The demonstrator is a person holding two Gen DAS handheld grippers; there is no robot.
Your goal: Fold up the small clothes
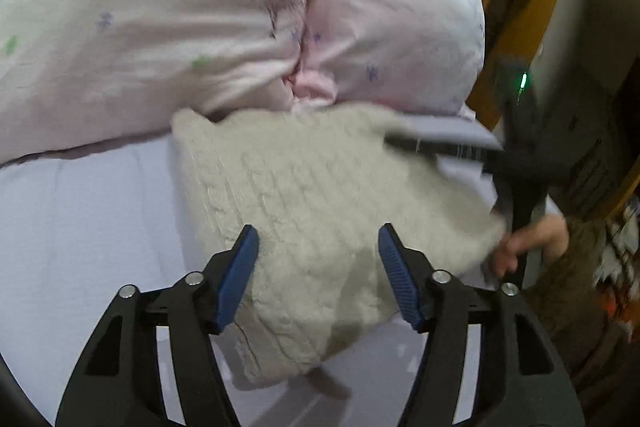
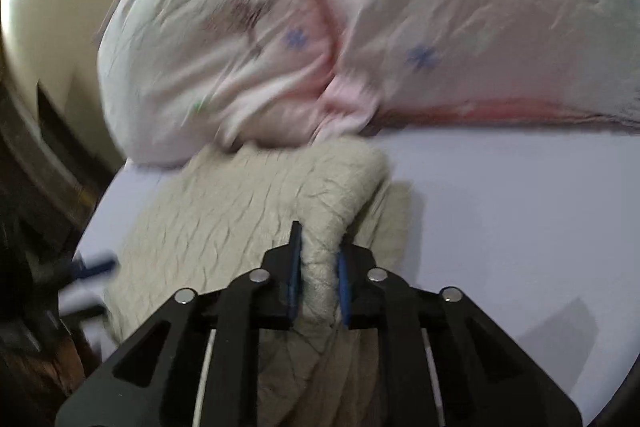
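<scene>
A cream cable-knit sweater (image 1: 304,211) lies partly folded on the pale lilac bed sheet (image 1: 80,227). My left gripper (image 1: 318,243) is open, its blue pads (image 1: 240,275) apart just above the sweater's near part, holding nothing. My right gripper (image 2: 318,263) is shut on a bunched fold of the sweater (image 2: 240,211) and holds that fold lifted over the rest of the garment. The right gripper also shows blurred in the left wrist view (image 1: 452,143), at the sweater's far right edge, with the person's hand (image 1: 528,243) below it.
A big pink quilt (image 1: 240,15) with small flower prints is heaped right behind the sweater; it also shows in the right wrist view (image 2: 360,27). The sheet (image 2: 520,207) stretches right of the sweater. Wooden furniture (image 1: 520,7) stands past the bed's right side.
</scene>
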